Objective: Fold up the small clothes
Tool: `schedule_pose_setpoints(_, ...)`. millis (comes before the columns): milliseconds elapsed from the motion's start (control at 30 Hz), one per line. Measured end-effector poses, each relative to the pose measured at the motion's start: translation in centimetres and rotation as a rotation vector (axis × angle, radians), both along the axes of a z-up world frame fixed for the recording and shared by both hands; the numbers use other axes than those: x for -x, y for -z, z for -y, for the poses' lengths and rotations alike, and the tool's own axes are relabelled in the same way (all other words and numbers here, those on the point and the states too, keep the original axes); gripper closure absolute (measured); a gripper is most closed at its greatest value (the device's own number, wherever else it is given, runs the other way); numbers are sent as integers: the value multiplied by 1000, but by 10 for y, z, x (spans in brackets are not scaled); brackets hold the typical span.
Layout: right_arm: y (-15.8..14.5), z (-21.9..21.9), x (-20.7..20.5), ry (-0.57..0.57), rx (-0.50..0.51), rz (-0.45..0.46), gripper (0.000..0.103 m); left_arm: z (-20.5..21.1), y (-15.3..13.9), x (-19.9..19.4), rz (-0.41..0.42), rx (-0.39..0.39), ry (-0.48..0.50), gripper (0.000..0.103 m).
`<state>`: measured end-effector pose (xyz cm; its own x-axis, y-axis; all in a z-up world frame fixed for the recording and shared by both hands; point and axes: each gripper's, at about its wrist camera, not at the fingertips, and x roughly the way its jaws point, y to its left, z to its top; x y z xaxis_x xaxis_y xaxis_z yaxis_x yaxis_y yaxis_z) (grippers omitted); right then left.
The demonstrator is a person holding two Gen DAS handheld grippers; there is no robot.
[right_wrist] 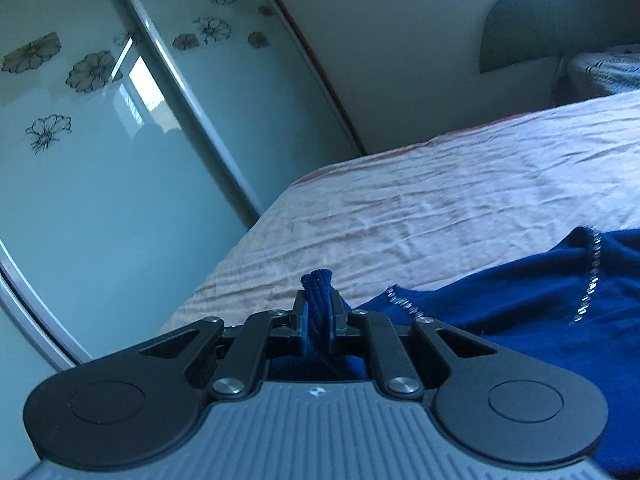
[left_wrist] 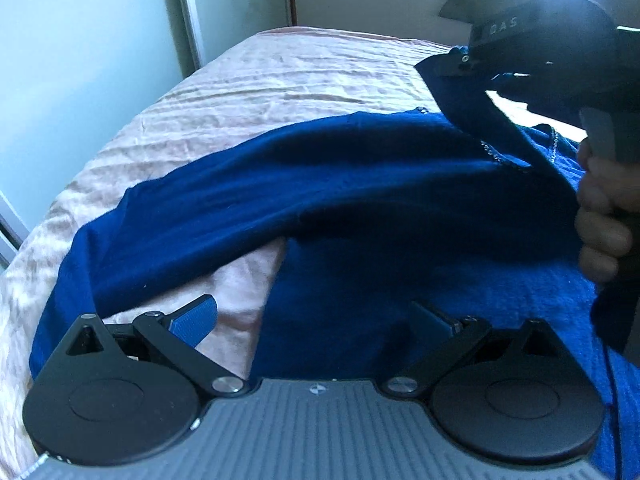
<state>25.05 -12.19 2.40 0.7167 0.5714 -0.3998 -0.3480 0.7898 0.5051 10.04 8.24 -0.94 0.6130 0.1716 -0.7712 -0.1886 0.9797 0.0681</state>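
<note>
Blue knit, deep royal shade: one small sweater [left_wrist: 340, 184], spread across a bed and partly lifted at one end.

- Sweater body: lies on the pink bedspread [left_wrist: 248, 92], one long sleeve or edge running out toward the left side of the left wrist view; a patch of bedspread shows between that strip and the main panel.
- Trim: a line of small silver beads or sequins [right_wrist: 590, 292] along a seam; also seen in the left wrist view near the raised part, too blurred there to tell which kind.
- Left gripper [left_wrist: 316, 316]: jaws spread wide apart, nothing between them, hovering low over the near edge of the sweater. One finger has a blue ribbed pad [left_wrist: 196, 320]; the other finger sits over blue cloth.
- Right gripper [right_wrist: 319, 320]: jaws drawn together and clamped on a bunched fold of the sweater, a ribbed tuft poking out above the fingertips. In the left wrist view the same tool appears at upper right, raised above the bed, with cloth hanging from it down to the rest of the garment.
- Right hand [left_wrist: 604, 216]: wrapped round the handle of that tool.
- Bedspread: crinkled, wrinkled throughout.
- Surroundings: pale glass wardrobe doors [right_wrist: 100, 120] with outlined flower prints, a plain wall, a patterned cushion [right_wrist: 604, 72] at the far bed edge.
</note>
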Motion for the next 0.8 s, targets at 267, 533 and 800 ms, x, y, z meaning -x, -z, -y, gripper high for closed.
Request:
schedule_pose_setpoints(267, 14, -25, -11, -45, 20, -46, 91, -8, -3, 5, -1, 10, -36, 1)
schedule_pose_setpoints(533, 28, -31, -17, -84, 24, -113, 40, -9, -5, 15, -4, 10, -35, 1)
schedule_pose_setpoints(800, 26, -25, -10, -142, -48, -155, 40, -10, -14, 26, -2, -9, -48, 1)
